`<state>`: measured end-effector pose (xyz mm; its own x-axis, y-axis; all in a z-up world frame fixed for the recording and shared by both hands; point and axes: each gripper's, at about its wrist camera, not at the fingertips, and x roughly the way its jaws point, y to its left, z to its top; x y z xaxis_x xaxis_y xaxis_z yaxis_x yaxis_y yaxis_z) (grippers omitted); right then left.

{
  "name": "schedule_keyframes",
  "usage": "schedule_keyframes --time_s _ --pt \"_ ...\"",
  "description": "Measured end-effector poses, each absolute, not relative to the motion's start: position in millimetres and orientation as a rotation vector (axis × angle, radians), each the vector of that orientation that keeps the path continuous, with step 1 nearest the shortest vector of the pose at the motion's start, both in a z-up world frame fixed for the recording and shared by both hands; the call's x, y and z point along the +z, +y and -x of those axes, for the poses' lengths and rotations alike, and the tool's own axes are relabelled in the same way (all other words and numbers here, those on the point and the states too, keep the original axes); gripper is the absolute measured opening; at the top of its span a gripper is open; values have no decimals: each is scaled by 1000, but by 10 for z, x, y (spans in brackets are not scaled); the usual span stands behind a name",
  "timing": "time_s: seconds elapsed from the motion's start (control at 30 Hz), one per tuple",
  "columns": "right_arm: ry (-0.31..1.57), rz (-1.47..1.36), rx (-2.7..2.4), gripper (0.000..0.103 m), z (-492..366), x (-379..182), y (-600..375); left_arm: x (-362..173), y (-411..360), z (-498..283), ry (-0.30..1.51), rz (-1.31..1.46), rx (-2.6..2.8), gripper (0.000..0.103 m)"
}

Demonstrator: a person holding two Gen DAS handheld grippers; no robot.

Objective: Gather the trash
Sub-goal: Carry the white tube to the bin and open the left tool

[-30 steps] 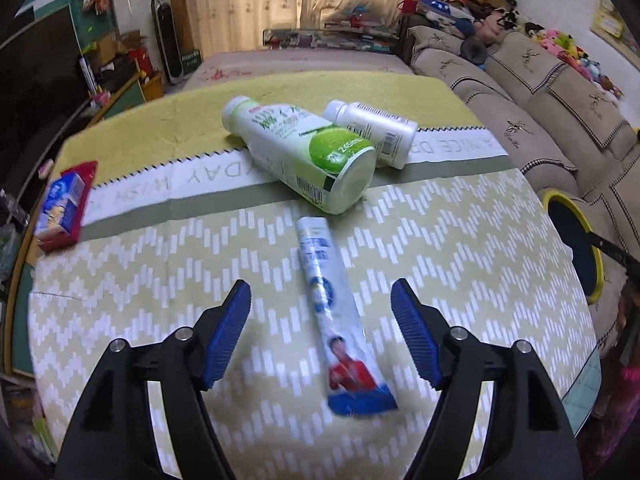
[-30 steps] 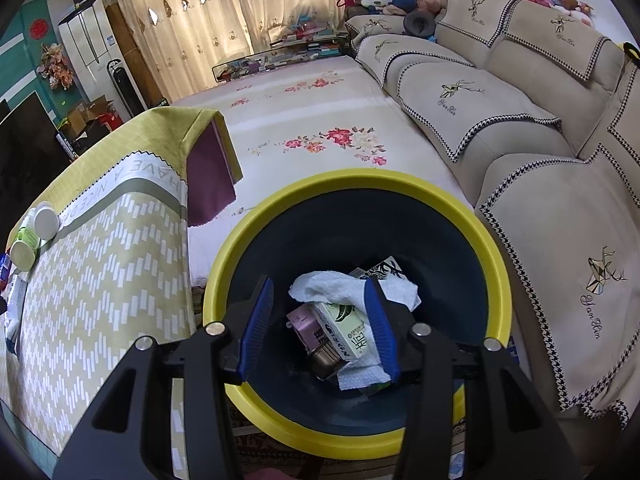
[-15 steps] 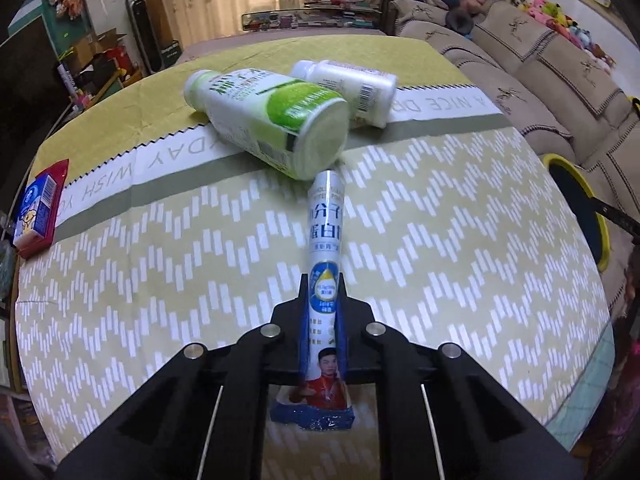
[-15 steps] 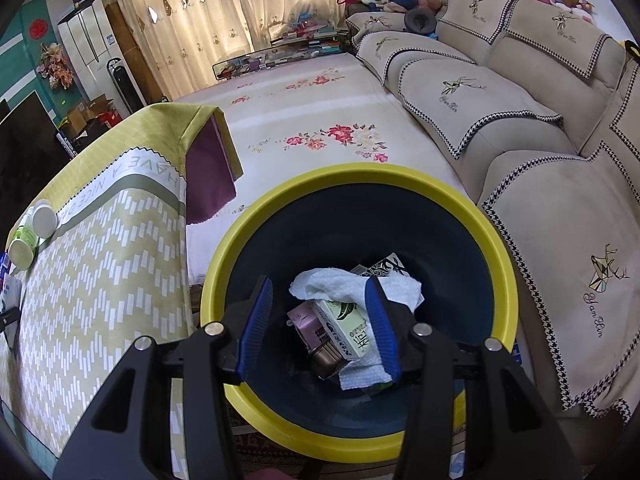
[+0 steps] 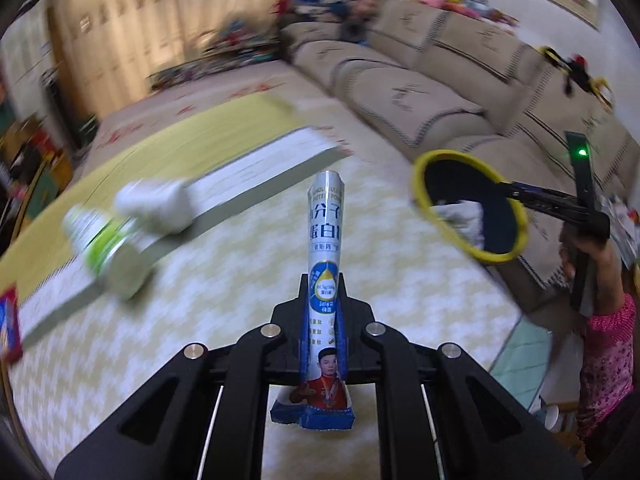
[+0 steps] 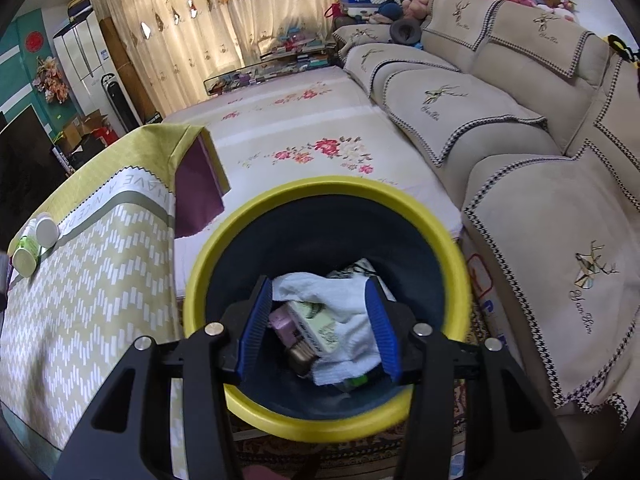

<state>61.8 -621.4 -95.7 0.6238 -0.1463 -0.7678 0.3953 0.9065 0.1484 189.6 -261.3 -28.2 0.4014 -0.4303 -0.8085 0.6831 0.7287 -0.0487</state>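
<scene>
My left gripper (image 5: 323, 308) is shut on a long blue-and-white sachet (image 5: 325, 240) and holds it lifted above the table, its tip pointing forward. The yellow-rimmed dark bin (image 5: 472, 208) stands to the right beyond the table edge. My right gripper (image 6: 320, 328) is open and empty, hovering over that bin (image 6: 256, 224), which holds a white tissue (image 6: 340, 308), a small carton and other scraps. Two bottles, one green-and-white (image 5: 108, 248) and one white (image 5: 156, 204), lie on the table at the left.
The table carries a yellow patterned cloth (image 5: 224, 288); a red-and-blue packet (image 5: 8, 328) lies at its left edge. A beige sofa (image 6: 520, 160) runs along the right, and a flowered rug (image 6: 304, 148) covers the floor behind the bin.
My left gripper closed on the sachet, lifted it off the table and swung right toward the bin. My right gripper stayed open over the bin.
</scene>
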Motion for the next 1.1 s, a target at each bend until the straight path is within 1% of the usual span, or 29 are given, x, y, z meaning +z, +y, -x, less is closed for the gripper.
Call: schedule_keyframes --time_s 0.1,0.2,0.43,0.67,0.7,0.77,0.8,0.83,0.9,0.97,1.0,1.03,1.07,1.1 --pt "827 -317 -337 47 -437 -895 -6315 -260 -3098 -1836 893 -353 -791 11" --pt "811 -314 -361 51 -277 -837 -6411 -274 -3638 -1763 886 -402 -863 11" --pt "793 -304 -413 51 13 -746 -6610 -416 -4821 -1851 934 -450 -961 12" --pt "802 -294 -451 52 210 -737 -6707 -720 -5589 -1987 972 -478 -979 13" --pt "804 -294 -457 52 238 -734 -6727 -756 -5650 -2012 973 -473 -980 16" --pt "804 -299 -467 52 284 -720 -6747 -814 -5738 -2040 967 -469 -971 31" --pt "803 -299 -469 52 308 -717 -6753 -821 -5754 -2057 959 -463 -965 45" --pt "803 -300 -471 53 324 -712 -6749 -825 -5774 -2061 952 -457 -961 53" --pt "802 -300 -468 53 342 -708 -6727 -756 -5700 -2098 934 -417 -948 53" --pt "802 -297 -458 53 332 -706 -6683 -633 -5524 -2116 921 -371 -952 59" --pt "804 -296 -449 54 315 -713 -6651 -544 -5390 -2107 903 -344 -950 67" --pt "806 -295 -443 56 293 -721 -6646 -414 -5190 -2097 869 -302 -942 78" --pt "809 -293 -434 57 263 -731 -6619 -315 -5009 -2080 841 -269 -936 83" --pt "815 -291 -421 57 215 -749 -6573 -231 -4818 -2067 815 -235 -931 90"
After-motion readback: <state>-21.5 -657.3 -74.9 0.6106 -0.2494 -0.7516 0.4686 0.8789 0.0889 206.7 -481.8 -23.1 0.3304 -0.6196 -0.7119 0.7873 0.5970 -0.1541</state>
